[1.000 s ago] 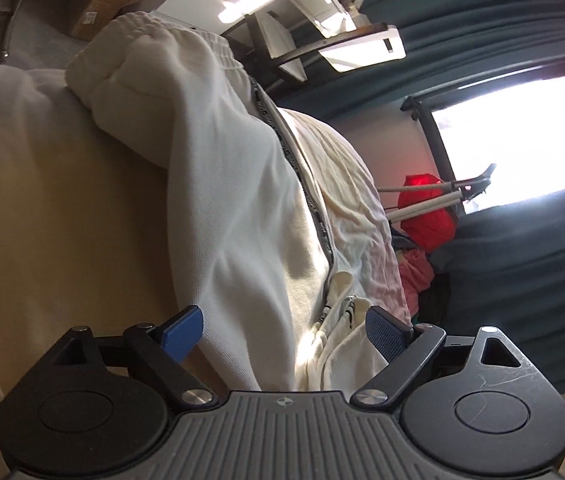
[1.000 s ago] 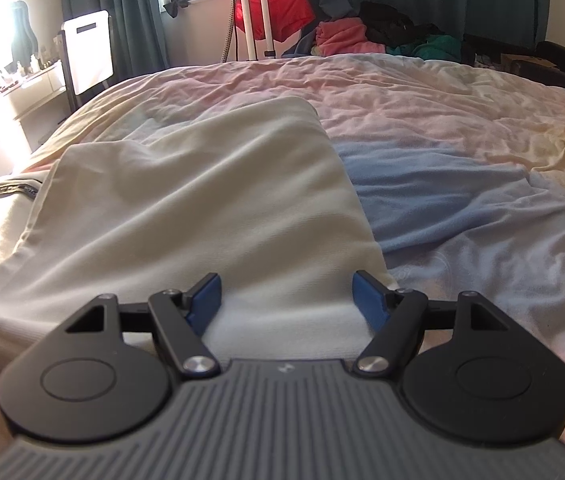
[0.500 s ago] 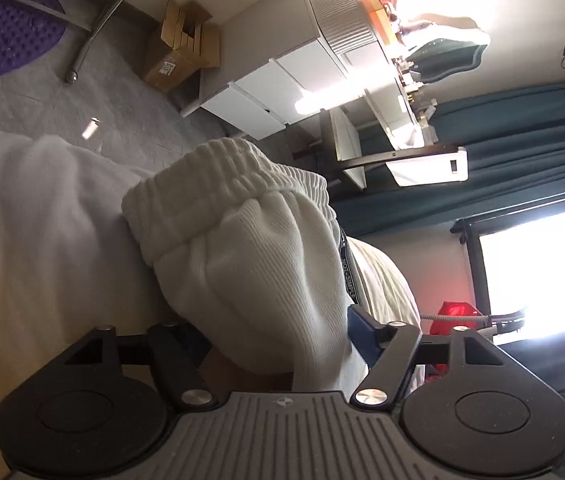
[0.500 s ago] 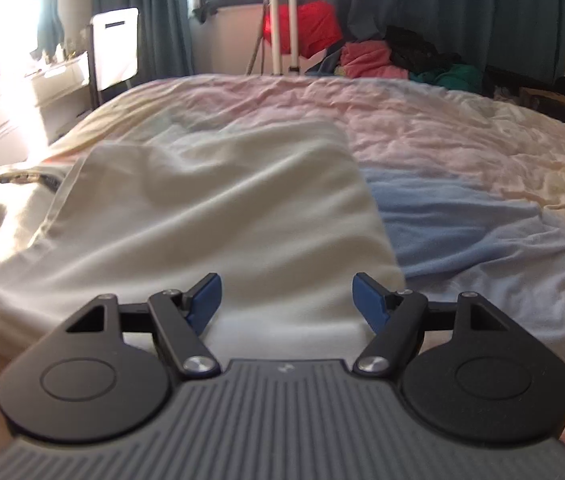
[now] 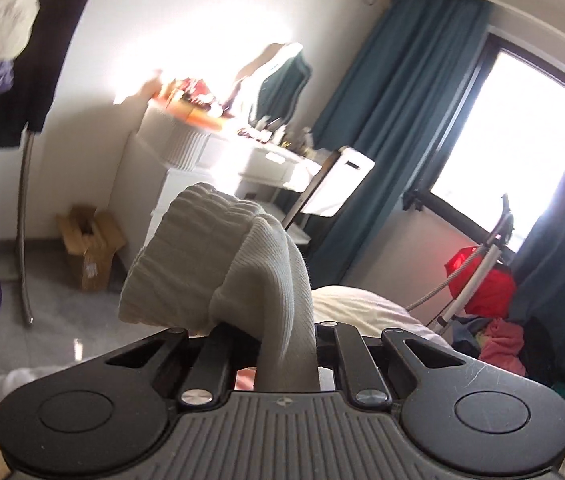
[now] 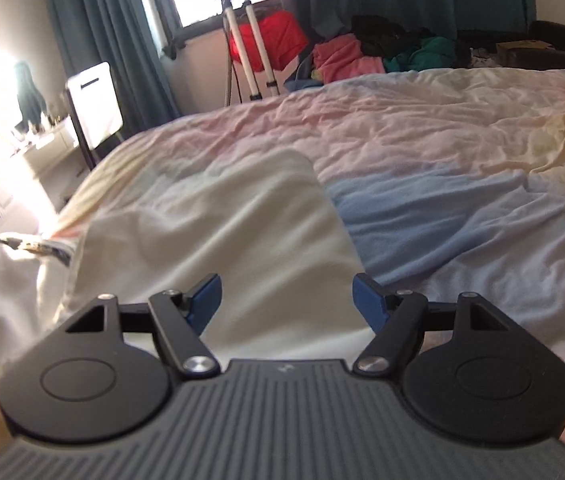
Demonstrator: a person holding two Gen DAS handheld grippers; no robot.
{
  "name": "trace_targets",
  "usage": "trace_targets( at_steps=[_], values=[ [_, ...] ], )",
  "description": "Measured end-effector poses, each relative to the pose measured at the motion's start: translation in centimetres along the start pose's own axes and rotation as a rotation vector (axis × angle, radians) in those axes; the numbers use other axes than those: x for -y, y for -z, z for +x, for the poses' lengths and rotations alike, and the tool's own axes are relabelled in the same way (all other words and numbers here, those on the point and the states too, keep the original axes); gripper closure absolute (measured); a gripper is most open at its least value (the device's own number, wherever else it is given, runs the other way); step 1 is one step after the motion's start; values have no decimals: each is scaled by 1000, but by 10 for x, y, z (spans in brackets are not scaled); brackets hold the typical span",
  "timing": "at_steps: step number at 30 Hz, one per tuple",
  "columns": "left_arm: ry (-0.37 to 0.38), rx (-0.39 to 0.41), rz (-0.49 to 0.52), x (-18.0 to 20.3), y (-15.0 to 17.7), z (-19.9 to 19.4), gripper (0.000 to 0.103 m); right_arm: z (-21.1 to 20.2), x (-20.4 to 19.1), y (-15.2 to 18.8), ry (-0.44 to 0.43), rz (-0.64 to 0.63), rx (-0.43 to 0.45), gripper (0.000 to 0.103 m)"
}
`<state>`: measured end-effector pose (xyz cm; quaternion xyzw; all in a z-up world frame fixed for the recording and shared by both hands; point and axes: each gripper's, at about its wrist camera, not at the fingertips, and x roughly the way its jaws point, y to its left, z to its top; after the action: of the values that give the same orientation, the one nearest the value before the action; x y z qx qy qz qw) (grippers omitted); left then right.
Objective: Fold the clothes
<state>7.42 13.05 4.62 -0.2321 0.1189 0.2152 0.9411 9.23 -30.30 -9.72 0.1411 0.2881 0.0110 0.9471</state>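
Observation:
A cream white garment lies on the bed; its flat body (image 6: 218,240) fills the middle of the right wrist view. My left gripper (image 5: 282,340) is shut on the garment's ribbed cuff (image 5: 218,264) and holds it lifted, the cuff bunched above the jaws, which stand close together on the fabric. My right gripper (image 6: 286,296) is open and empty, low over the near edge of the garment, its blue pads (image 6: 206,294) wide apart.
The bed (image 6: 462,152) has a rumpled pastel sheet. A white dresser (image 5: 218,152) and chair (image 5: 338,184) stand at the left. A white tripod stand (image 6: 242,40), red bag (image 6: 274,40) and clothes pile (image 6: 362,56) sit by the window and teal curtains (image 5: 382,100).
My left gripper closed on the ribbed cuff and lifted it off the bed, swinging up toward the room. My right gripper stayed open and rose slightly over the garment.

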Motion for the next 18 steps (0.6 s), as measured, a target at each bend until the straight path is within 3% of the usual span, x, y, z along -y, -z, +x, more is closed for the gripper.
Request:
trace_targets(
  at_steps=[5,8,11,14,18],
  values=[
    [114,133,153,124,15,-25,92,-31,35,-29,34,86,114,29],
    [181,199,252,199,47,-38,92,-45,64,-43,65,156,174,29],
    [239,230,373,259,98,-51,92,-56,93,-53,94,223,223,29],
    [295,236,545,293,171,-53,92,-60,117,-56,120,287,257,26],
    [372,205,800,321,271,-46,91,-57,136,-55,-10,359,313,26]
  ],
)
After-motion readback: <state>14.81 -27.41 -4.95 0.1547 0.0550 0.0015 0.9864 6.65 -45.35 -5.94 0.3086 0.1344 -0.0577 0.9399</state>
